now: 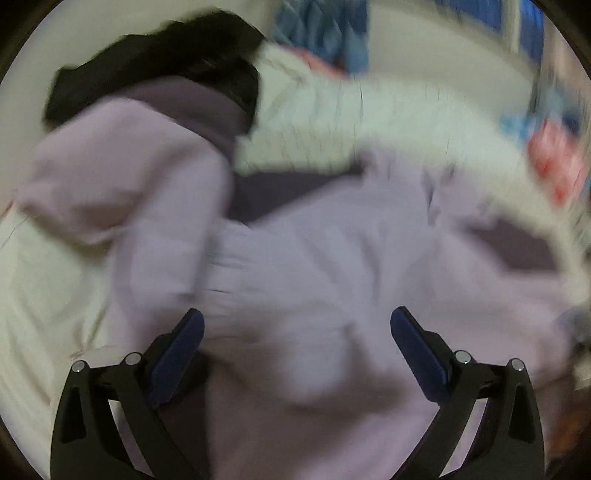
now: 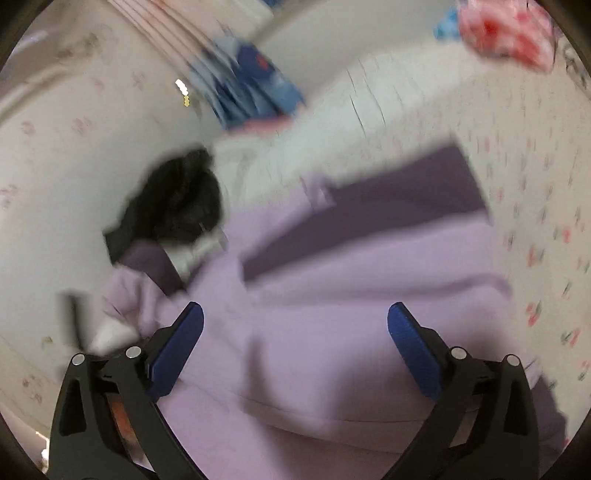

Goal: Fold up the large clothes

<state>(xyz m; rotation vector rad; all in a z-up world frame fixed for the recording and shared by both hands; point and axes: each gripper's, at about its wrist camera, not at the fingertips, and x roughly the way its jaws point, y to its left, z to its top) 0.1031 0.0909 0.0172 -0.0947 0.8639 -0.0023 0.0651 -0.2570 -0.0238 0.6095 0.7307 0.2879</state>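
Both grippers, left gripper (image 1: 297, 326) and right gripper (image 2: 295, 321), have jaws wide apart, holding nothing. Under them a lilac sweatshirt (image 1: 314, 266) lies spread on the bed (image 1: 40, 280), beside a black garment (image 1: 155, 66).

Your left gripper (image 1: 297, 325) hangs over the lilac garment (image 1: 314, 280) with its blue-padded fingers (image 1: 181, 354) spread wide and nothing between them. The whole picture is smeared with blur. The lilac cloth fills the middle and lower part of the view, rumpled, with a bunched fold rising at the left and darker purple bands showing near its upper edge and at the right. Beyond it lies a black garment (image 1: 155, 70) at the upper left, touching a pale white-green cloth (image 1: 369, 122) that stretches to the right. The pale bed sheet (image 1: 40, 295) shows at the left. Blue fabric (image 1: 325, 33) hangs at the top, and a red-and-white patterned piece (image 1: 554, 162) sits at the right edge.
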